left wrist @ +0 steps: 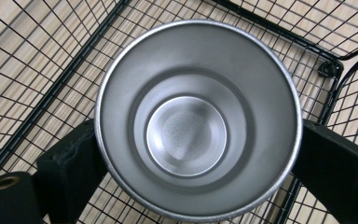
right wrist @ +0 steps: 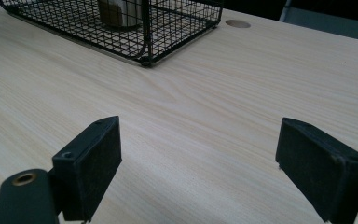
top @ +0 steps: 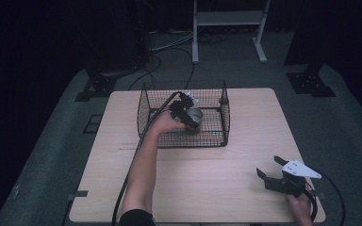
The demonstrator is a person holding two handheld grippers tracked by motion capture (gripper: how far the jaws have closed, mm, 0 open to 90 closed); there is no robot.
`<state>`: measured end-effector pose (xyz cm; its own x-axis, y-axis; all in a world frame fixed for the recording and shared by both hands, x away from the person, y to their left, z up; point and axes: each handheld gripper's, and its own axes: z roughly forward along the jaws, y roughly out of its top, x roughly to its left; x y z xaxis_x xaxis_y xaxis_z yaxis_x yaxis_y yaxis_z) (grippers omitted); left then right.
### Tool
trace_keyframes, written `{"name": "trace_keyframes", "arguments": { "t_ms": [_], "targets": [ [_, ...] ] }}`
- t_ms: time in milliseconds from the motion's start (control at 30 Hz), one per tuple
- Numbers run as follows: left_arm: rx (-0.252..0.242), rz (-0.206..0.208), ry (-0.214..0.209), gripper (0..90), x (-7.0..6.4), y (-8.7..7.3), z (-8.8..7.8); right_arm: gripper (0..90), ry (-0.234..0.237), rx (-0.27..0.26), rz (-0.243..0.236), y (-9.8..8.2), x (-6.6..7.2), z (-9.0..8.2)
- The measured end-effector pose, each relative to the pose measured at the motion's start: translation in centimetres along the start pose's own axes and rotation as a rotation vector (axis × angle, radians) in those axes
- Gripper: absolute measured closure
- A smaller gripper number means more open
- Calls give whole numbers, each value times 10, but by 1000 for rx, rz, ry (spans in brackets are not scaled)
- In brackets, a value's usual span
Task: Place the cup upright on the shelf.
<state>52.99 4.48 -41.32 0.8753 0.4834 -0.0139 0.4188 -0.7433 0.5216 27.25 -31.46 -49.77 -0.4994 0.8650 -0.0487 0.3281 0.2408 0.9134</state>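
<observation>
Steel cup (left wrist: 198, 121) sits clamped in our left gripper (top: 185, 113), inside the wire basket (top: 226, 117); next (we judge) comes setting down or lifting out. Our right gripper (top: 277, 170) waits near the basket, jaws apart.

Left tongs (top: 187, 114) grip a steel cup (top: 194, 115) inside the wire basket (top: 225, 123).

A dim room with grey floor (top: 52, 141), black cables (top: 155, 66) and a white metal frame (top: 228, 19).
</observation>
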Motion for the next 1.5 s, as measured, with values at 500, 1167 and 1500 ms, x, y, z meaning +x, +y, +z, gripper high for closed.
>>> {"name": "trace_keyframes", "arguments": {
  "t_ms": [500, 1167, 1500],
  "targets": [
    [-41, 7, 11, 50, -3, 1, -13, 135, -5, 4, -1, 0, 0, 0],
    [-123, 25, 42, 46, -14, -10, -39, 135, -12, 4, 0, 0, 1, 0],
    [-164, 43, 50, 46, -23, -19, -54, 135, -18, 5, -1, 0, 1, 1]
  ]
}}
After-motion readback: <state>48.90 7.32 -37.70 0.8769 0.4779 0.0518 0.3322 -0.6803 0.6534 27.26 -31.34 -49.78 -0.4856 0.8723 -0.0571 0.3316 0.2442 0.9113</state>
